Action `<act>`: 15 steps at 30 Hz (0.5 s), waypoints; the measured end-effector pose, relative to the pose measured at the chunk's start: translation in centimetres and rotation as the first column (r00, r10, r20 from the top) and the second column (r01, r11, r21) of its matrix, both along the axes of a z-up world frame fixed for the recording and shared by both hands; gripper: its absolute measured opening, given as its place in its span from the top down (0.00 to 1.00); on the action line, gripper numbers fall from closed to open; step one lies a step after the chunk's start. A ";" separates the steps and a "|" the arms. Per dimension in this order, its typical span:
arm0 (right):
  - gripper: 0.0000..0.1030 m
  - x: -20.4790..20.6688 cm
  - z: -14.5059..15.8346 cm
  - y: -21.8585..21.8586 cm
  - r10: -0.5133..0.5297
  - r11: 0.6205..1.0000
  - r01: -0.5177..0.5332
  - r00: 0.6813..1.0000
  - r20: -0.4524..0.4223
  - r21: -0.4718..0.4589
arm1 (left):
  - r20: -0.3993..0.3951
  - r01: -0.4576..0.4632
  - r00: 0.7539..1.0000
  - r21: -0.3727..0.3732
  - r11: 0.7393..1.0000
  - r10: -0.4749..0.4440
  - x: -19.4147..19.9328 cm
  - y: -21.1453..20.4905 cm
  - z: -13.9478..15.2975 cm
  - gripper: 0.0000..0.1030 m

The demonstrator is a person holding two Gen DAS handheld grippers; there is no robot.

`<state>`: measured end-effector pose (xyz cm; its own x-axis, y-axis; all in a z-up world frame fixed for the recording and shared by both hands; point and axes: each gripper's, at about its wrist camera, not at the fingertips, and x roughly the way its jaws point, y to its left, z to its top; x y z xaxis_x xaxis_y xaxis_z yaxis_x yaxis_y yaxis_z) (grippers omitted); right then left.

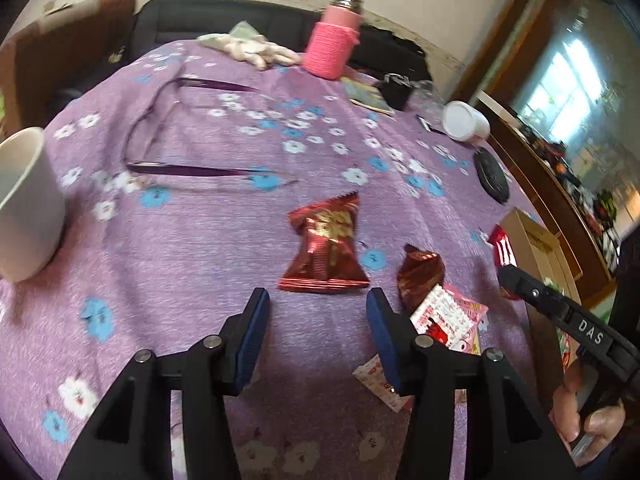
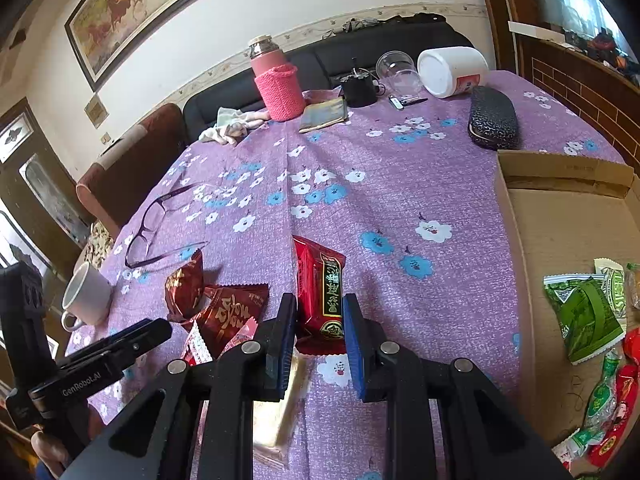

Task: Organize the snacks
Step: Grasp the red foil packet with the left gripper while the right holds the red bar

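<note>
On the purple flowered tablecloth my left gripper stands open, nothing between its blue pads. A red snack packet lies flat just beyond its fingertips. To the right lie a crumpled red packet, a pink-and-white packet and a small white packet. My right gripper is shut on a red snack packet with a black label, held a little above the cloth. A gold packet lies under its fingers. The cardboard box at the right holds green and red snacks.
A white mug stands at the left and purple glasses lie mid-table. At the far side are a pink bottle, a cloth, a black glasses case, a tipped white jar and a clear cup. A hand holds the right gripper.
</note>
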<state>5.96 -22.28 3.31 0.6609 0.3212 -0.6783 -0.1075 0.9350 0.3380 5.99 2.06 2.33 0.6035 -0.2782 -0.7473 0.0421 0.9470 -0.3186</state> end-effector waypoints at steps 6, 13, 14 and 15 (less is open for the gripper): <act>0.76 -0.3 0.4 -0.6 -0.003 0.999 0.003 1.000 0.000 0.037 | -0.014 -0.011 1.000 0.084 0.996 0.012 1.5 -0.8 2.3 0.36; 0.76 -0.5 0.8 -0.8 -0.007 0.999 0.006 1.000 0.012 0.046 | -0.048 -0.033 0.998 0.206 0.978 0.044 5.2 -3.1 0.5 0.57; 0.76 -0.5 0.8 -0.8 -0.006 0.999 0.006 1.000 0.011 0.044 | -0.065 -0.036 0.997 0.197 0.980 0.050 5.4 -3.1 -0.2 0.60; 0.76 -0.5 0.8 -0.8 -0.006 0.999 0.005 1.000 0.010 0.042 | -0.073 -0.036 0.996 0.173 0.984 0.050 5.5 -3.0 -0.6 0.61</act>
<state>5.50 -23.03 4.07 0.6695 0.3456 -0.6575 -0.1061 0.9206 0.3759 11.45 -0.92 1.73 0.5508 -0.1171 -0.8264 -0.0182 0.9882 -0.1522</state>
